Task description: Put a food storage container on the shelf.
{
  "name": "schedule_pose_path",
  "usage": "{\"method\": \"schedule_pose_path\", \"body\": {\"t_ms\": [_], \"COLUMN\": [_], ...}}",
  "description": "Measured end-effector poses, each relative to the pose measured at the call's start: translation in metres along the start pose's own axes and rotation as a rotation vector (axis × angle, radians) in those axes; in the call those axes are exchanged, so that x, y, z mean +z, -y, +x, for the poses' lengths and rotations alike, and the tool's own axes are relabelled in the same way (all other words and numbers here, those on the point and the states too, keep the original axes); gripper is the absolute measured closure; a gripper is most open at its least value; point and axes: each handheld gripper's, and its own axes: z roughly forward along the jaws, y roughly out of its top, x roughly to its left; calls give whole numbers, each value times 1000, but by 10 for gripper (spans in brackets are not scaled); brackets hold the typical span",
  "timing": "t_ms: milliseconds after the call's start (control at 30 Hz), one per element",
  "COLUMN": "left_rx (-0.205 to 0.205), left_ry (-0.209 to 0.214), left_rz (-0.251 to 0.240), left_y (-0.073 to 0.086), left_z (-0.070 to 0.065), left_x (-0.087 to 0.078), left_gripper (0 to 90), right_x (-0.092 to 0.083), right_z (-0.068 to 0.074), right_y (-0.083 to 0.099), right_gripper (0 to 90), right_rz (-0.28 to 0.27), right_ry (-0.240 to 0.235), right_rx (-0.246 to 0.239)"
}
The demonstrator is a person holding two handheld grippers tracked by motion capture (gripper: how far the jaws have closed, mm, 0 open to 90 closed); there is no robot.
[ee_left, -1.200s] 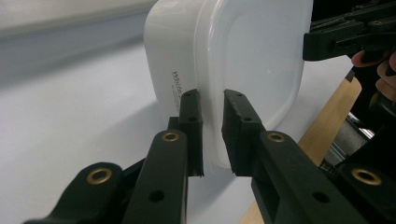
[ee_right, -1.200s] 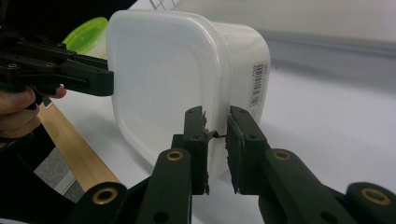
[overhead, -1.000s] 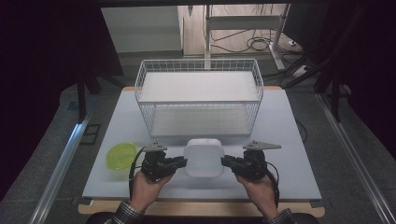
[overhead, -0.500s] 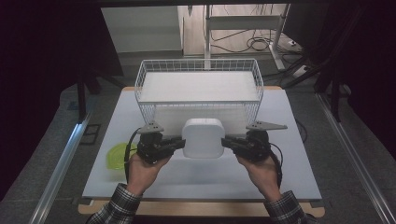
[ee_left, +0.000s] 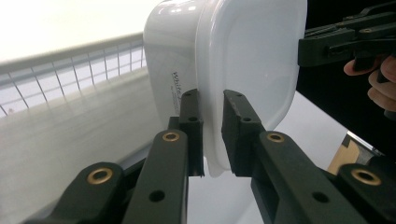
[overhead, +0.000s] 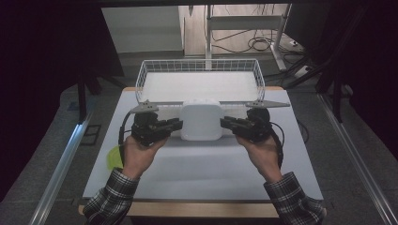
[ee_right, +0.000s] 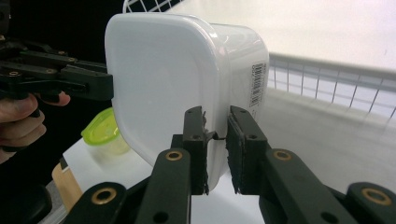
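A white plastic container (overhead: pixel 202 121) with a lid hangs in the air above the white table, just in front of the wire basket (overhead: pixel 199 80). My left gripper (overhead: pixel 177 125) is shut on the rim at its left side, and my right gripper (overhead: pixel 226 123) is shut on the rim at its right side. In the left gripper view the container's lip (ee_left: pixel 212 140) is pinched between the two black jaws, with the right gripper (ee_left: pixel 327 44) beyond it. In the right gripper view the lip (ee_right: pixel 215 135) is pinched too, and the left gripper (ee_right: pixel 88 84) shows at the far side.
A small tub with a green lid (ee_right: pixel 103 133) stands at the table's left edge, partly behind my left forearm (overhead: pixel 112 157). The white wire basket has a pale liner. Dark floor, metal rails (overhead: pixel 61 164) and cables surround the table.
Both hands have lifted the container off the table and carried it up and toward the basket. Both grips hold unchanged.
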Motion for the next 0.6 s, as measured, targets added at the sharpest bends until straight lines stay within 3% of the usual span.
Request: {"method": "schedule_pose_path", "body": {"t_ms": [167,467,600], "left_rx": [-15,2,-12], "left_ry": [23,11,11], "left_rz": [-18,-33,-44], "left_y": [-14,-47,-61], "left_z": [5,11,17], "left_x": [-2,-5,-2], "left_gripper": [794,794,794], "right_x": [0,0,2], "right_z": [-4,-8,-10], "right_y": [-16,-47,-62], "right_gripper": [777,774,774], "right_rz": [-9,-42,-53], "right_ry": [-10,1,11], "right_rx": [9,6,6]}}
